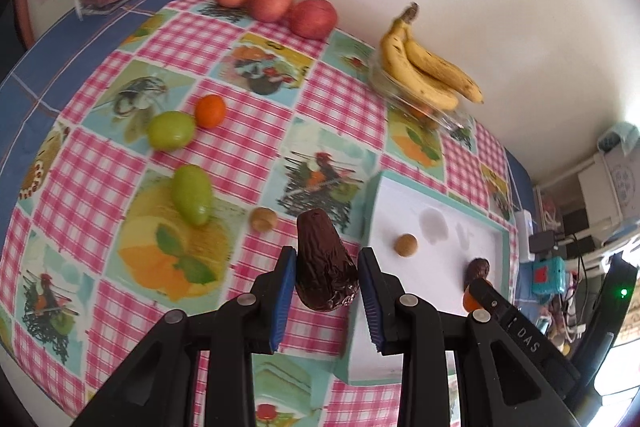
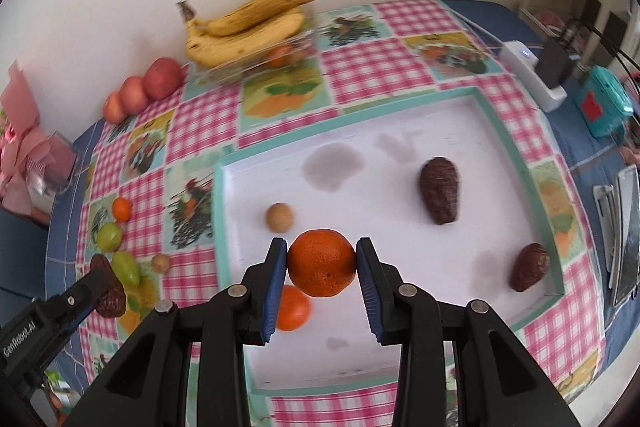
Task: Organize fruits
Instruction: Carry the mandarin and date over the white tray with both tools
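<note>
While several fruits are already lying in the white tray (image 2: 400,339), the left gripper (image 1: 326,283) is clamping a dark avocado (image 1: 324,267) and the right gripper (image 2: 322,269) an orange (image 2: 322,263) above it, with green fruits (image 1: 192,193) waiting on the tablecloth (image 1: 248,143).

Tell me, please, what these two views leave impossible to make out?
- Left wrist view: the right gripper covers most of the orange it holds.
- Both views: the bananas hide the clear container's contents.
- Right wrist view: the tray's near rim sits behind the gripper.
</note>
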Motion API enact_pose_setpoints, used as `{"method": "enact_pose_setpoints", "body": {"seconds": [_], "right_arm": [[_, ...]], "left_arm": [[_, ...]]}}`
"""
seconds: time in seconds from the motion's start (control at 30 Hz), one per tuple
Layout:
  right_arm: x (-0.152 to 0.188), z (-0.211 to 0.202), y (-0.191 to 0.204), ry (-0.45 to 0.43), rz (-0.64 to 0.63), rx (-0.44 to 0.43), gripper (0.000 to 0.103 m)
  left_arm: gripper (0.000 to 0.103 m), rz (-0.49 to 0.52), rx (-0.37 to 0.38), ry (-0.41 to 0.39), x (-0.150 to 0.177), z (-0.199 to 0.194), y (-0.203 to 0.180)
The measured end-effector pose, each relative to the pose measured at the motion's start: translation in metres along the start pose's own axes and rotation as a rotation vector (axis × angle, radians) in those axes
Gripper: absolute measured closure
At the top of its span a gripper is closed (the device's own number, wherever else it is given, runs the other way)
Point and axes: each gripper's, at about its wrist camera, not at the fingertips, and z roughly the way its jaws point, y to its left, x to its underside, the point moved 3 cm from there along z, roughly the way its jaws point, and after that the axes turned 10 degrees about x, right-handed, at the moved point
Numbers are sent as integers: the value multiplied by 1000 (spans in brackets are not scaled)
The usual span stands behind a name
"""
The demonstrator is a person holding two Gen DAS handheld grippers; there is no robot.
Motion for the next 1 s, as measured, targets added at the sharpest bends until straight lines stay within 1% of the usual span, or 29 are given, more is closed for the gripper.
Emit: {"method": "enact_pose_setpoints", "body": {"seconds": [0.27,0.6,0.8,1.0], "right_arm": [[-5,3,-38,2,70,20,66],[-11,0,-79,-13,130,56,66],[-15,-3,-96,-26,157,71,66],[-17,-7,-105,-40,174,73,66]], "left_arm": [[69,89,2,46,15,21,-38],[69,199,2,72,28,42,-77],[69,242,21,82,33,54,-95],[69,298,46,87,36,66,-112]]}}
